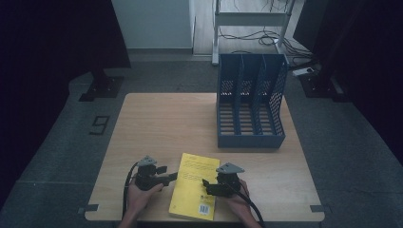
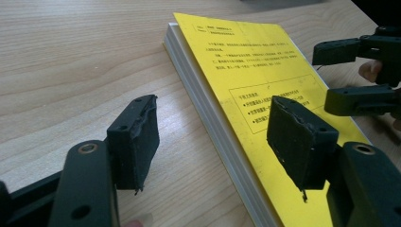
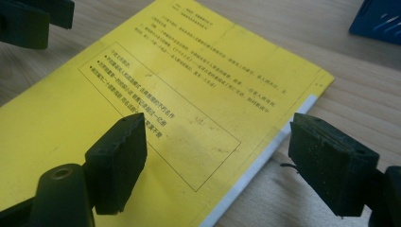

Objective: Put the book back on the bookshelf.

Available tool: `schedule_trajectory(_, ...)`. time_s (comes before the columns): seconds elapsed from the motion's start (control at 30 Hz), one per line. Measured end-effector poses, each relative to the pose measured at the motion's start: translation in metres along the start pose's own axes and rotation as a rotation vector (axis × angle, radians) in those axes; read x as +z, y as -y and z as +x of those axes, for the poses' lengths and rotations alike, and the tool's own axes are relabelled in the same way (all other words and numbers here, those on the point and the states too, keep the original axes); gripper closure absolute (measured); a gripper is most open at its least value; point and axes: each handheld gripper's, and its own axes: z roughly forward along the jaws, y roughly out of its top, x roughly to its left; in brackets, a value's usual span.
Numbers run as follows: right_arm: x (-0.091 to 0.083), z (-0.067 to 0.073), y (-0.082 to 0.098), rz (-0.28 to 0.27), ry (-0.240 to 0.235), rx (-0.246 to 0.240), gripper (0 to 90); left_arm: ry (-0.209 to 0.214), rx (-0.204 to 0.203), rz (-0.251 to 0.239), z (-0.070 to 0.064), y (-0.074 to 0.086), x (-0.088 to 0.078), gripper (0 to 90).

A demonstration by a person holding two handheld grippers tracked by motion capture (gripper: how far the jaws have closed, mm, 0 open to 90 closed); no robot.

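One yellow book [image 1: 195, 186] lay flat at the near edge of the bench [image 1: 157, 123], between two hand-held grippers. The left hand-held gripper [image 1: 172, 177] stood wide open astride the book's left edge; the right hand-held gripper [image 1: 205, 185] gaped just as wide over its right edge, holding nothing. The cover was plain yellow, with small black print in lines and a boxed panel, too fine to read, and a barcode near one corner. One blue file rack [image 1: 251, 102] with three slots stood farther back.
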Motion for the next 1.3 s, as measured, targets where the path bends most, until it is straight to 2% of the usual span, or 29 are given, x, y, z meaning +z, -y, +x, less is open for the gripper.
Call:
schedule_trajectory(0.13, 0.003, 0.001, 0.001, 0.014, 0.01, -0.008, 19.2, 0.003, 0.007, 0.004, -0.002, 0.0, 0.001, 34.6)
schedule_trajectory(0.37, 0.004, -0.001, 0.002, 0.012, 0.001, 0.003, 20.2, -0.001, 0.027, 0.005, -0.01, 0.001, 0.006, 34.7)
schedule_trajectory(0.67, 0.004, -0.002, 0.004, 0.013, -0.006, 0.017, 21.0, 0.013, 0.05, 0.044, -0.019, 0.005, 0.02, 34.6)
schedule_trajectory(0.93, 0.004, -0.002, 0.005, 0.005, -0.005, 0.017, 21.0, 0.002, 0.049, 0.054, -0.022, 0.007, 0.027, 34.8)
schedule_trajectory(1.3, 0.004, -0.002, 0.006, 0.0, -0.006, 0.023, 21.1, 0.007, 0.055, 0.069, -0.026, 0.009, 0.034, 34.7)
